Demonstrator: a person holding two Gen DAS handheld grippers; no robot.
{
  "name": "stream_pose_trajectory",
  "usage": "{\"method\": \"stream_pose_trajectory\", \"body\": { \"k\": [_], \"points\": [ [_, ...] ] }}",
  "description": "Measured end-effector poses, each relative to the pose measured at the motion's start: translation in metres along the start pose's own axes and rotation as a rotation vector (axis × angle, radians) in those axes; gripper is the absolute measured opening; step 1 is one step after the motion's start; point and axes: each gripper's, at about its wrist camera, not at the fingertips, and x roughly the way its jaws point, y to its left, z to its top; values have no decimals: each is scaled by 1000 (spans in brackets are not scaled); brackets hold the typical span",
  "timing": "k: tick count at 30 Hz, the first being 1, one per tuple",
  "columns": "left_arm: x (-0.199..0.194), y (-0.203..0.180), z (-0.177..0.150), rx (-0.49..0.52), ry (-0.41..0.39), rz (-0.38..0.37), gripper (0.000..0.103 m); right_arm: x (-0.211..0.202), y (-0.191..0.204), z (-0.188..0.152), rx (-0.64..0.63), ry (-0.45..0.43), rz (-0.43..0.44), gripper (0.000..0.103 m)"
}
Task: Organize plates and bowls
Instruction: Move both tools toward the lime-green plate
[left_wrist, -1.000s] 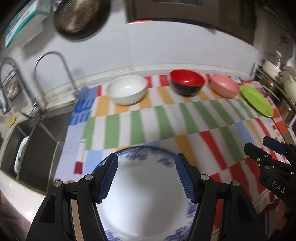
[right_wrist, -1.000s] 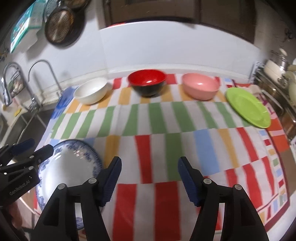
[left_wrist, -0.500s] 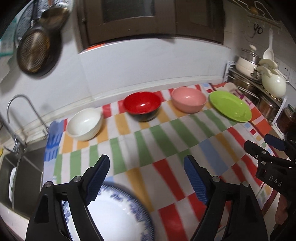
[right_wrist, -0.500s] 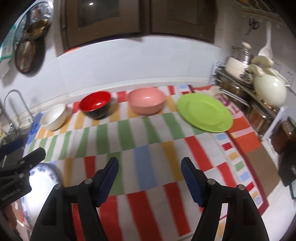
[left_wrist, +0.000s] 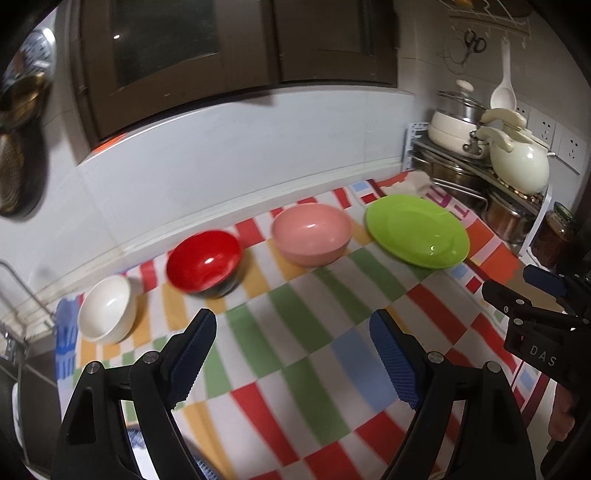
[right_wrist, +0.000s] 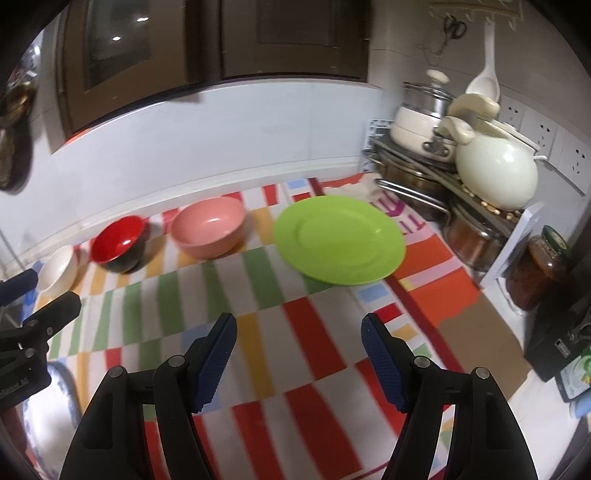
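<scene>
Both the left gripper (left_wrist: 291, 354) and right gripper (right_wrist: 299, 350) have fingers wide apart, holding nothing — the green plate (right_wrist: 338, 240) at 12 o'clock and three bowls still sit unstacked.

Left gripper (left_wrist: 291, 354): black plastic arms, blue cross-hatched pads (left_wrist: 192, 354), silver screw heads at pivots. Right gripper (right_wrist: 299, 354): same build, blue textured pads (right_wrist: 384, 363), silver screws; white "DAS" lettering on body. Bare skin of hand (left_wrist: 563, 413) visible behind it.
</scene>
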Motion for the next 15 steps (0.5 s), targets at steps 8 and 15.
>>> {"method": "stream_pose_trajectory", "body": {
  "k": [8, 15],
  "points": [
    [27, -32, 36, 37, 7, -49, 85, 17, -39, 22, 49, -1, -39, 70],
    [52, -49, 66, 80, -14, -60, 85, 34, -59, 41, 58, -11, -70, 71]
  ]
}}
